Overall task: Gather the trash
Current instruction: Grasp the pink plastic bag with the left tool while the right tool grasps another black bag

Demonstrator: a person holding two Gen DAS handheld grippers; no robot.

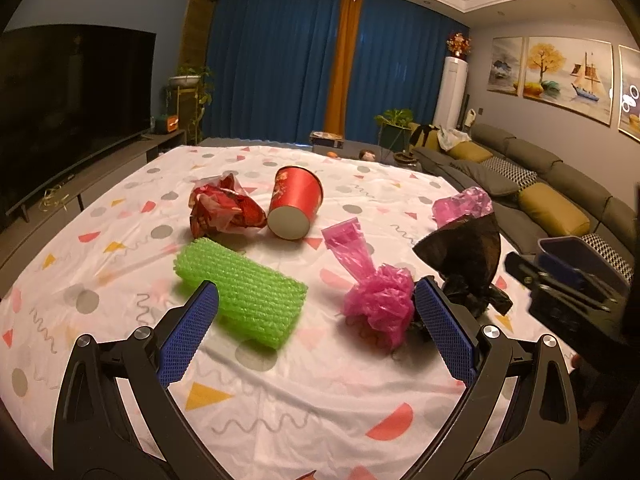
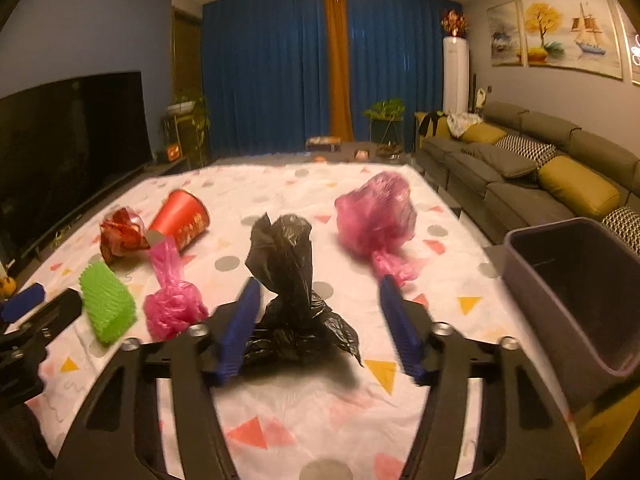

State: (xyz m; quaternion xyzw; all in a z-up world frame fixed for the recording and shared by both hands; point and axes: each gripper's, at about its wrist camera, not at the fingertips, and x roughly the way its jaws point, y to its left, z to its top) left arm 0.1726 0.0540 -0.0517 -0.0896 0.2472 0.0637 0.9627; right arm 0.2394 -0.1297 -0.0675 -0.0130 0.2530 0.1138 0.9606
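Trash lies on a table with a patterned white cloth (image 1: pixel 280 392). My left gripper (image 1: pixel 316 296) is open, low over the cloth, between a green foam net roll (image 1: pixel 240 292) and a pink plastic bag (image 1: pixel 372 292). Behind them lie a red paper cup (image 1: pixel 294 208) on its side and a crumpled red wrapper (image 1: pixel 224 210). My right gripper (image 2: pixel 320 288) is open around a black plastic bag (image 2: pixel 292 280), jaws apart from it. A second pink bag (image 2: pixel 376 220) lies beyond its right finger. A dark bin (image 2: pixel 576 292) stands at the right.
A grey sofa (image 2: pixel 540 168) with yellow cushions runs along the right. A television (image 1: pixel 68 108) on a low cabinet stands at the left. Blue curtains (image 1: pixel 280 60) and potted plants are at the far end. The right gripper shows in the left wrist view (image 1: pixel 560 288).
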